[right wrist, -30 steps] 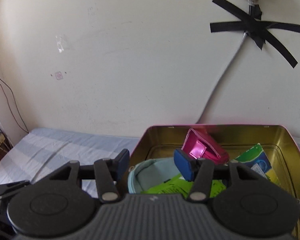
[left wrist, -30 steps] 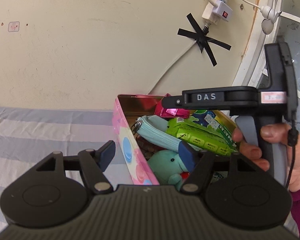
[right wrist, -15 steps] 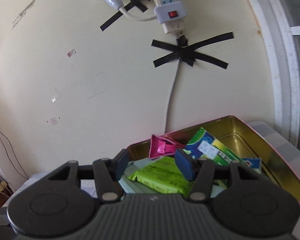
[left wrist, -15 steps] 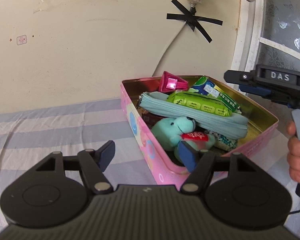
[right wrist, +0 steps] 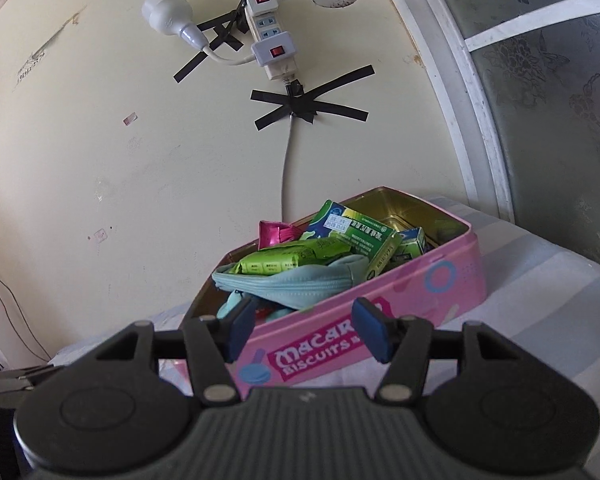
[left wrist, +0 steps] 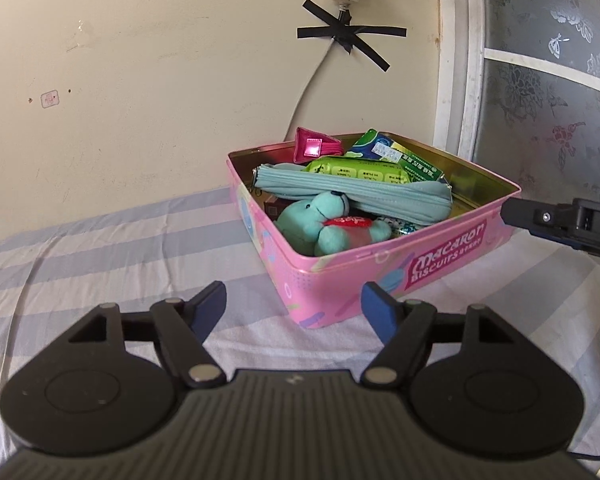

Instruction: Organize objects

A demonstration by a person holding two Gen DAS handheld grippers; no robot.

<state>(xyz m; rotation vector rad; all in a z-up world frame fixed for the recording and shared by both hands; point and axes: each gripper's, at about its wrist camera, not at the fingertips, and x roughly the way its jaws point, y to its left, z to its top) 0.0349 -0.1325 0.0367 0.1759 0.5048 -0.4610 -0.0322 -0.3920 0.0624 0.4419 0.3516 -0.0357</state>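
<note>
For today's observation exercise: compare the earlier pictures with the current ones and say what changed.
Both grippers drew back from over the pink tin; left gripper and right gripper are empty, the left's jaws having just been opening. The pouch, plush toy and packets stayed put.

Open pink biscuit tin (left wrist: 440, 254) on a striped sheet, lidless, gold inside. Contents: teal plush (left wrist: 324, 222) at the near side, light-blue zip pouch (left wrist: 352, 194) across it, green packet (left wrist: 356, 168) and green box (left wrist: 400, 154) above, magenta purse (left wrist: 312, 148) at the far wall.
</note>
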